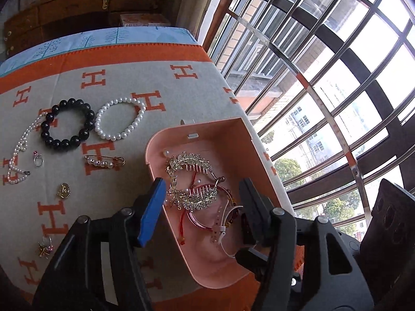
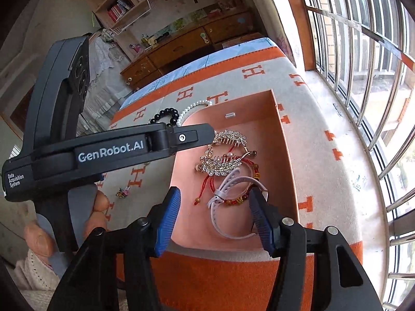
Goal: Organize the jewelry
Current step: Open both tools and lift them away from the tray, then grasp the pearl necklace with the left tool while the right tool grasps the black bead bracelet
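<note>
A pink jewelry box [image 1: 233, 132] [image 2: 285, 140] stands open on the cloth. Inside lie two rhinestone hair combs [image 1: 189, 165] [image 2: 229, 137], a red cord bracelet [image 2: 207, 184] and a pale watch strap [image 1: 220, 223] [image 2: 228, 181]. My left gripper [image 1: 199, 207] is open and empty, over the box's near part. My right gripper [image 2: 215, 217] is open and empty, above the strap at the box's near end. On the cloth lie a black bead bracelet [image 1: 67, 124] [image 2: 166, 115], a pearl bracelet [image 1: 119, 119] [image 2: 193, 107], a pearl necklace [image 1: 20, 150], a ring [image 1: 38, 159], a pearl pin [image 1: 103, 161], a gold brooch [image 1: 63, 190] and a small charm [image 1: 45, 248] [image 2: 123, 191].
The table has an orange and grey H-patterned cloth [image 1: 116, 77] [image 2: 324, 171]. A barred window [image 1: 324, 77] [image 2: 363, 77] runs along the right edge. The left gripper's body [image 2: 103, 153] crosses the right wrist view. Wooden drawers [image 2: 186, 44] stand beyond the table.
</note>
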Demonstrator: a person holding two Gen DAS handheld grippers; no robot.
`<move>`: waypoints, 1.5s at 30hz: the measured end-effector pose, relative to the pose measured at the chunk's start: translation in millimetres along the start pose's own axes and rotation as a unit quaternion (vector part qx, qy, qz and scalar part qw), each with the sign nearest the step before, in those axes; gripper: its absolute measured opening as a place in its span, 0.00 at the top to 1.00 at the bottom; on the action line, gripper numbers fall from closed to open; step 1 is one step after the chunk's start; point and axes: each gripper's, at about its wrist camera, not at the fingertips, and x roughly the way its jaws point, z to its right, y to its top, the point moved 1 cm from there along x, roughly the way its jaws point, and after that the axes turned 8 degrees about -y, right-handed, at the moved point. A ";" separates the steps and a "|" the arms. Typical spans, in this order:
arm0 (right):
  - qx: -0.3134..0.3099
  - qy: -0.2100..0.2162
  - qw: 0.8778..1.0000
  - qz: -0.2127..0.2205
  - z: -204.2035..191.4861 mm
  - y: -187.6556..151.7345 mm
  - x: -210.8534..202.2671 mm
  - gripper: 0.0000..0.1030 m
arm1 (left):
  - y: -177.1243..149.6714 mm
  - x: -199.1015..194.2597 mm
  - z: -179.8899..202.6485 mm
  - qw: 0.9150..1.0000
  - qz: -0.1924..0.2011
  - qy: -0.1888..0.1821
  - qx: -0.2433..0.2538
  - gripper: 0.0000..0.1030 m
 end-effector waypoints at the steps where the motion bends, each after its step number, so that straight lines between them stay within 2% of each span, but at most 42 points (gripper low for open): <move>1: 0.000 0.000 1.000 -0.001 -0.4 0.5 -1.2 0.46 | -2.0 -4.6 -1.9 1.000 0.004 0.000 -0.001 0.45; 5: -0.002 0.001 1.000 -0.010 -8.5 -0.2 -1.4 0.46 | -11.4 -28.1 -15.9 1.000 0.018 0.008 -0.015 0.45; 10: -0.007 -0.003 1.000 -0.008 -17.7 0.1 -3.1 0.46 | -33.0 -55.7 -56.1 0.997 0.030 0.028 -0.061 0.45; 14: -0.008 -0.005 1.000 -0.009 -24.6 1.0 -3.6 0.46 | -56.2 -74.3 -87.1 0.994 0.031 0.063 -0.078 0.45; 17: -0.016 -0.004 1.000 -0.012 -34.9 2.6 -2.3 0.46 | -70.5 -89.9 -107.9 0.992 0.028 0.071 -0.099 0.45; 21: -0.040 -0.004 0.999 -0.010 -56.7 7.2 0.3 0.46 | -76.4 -113.6 -126.5 0.989 0.036 0.095 -0.106 0.45; 24: -0.070 -0.007 0.998 -0.005 -80.1 11.3 -1.1 0.46 | -73.1 -137.1 -133.3 0.987 0.053 0.110 -0.102 0.45; 30: -0.133 -0.011 0.991 0.012 -135.6 27.9 -7.8 0.46 | -60.4 -180.7 -136.7 0.986 0.091 0.113 -0.082 0.45; 36: -0.147 0.010 0.989 0.021 -184.6 69.4 -17.9 0.46 | -33.5 -214.2 -143.1 0.985 0.111 0.125 -0.050 0.45; 41: -0.163 0.012 0.986 0.017 -221.8 114.5 -6.3 0.46 | -5.2 -210.0 -164.5 0.985 0.097 0.140 -0.037 0.45; 45: -0.167 0.001 0.986 -0.020 -244.0 141.9 38.0 0.46 | 13.2 -180.4 -190.8 0.988 0.065 0.136 -0.026 0.45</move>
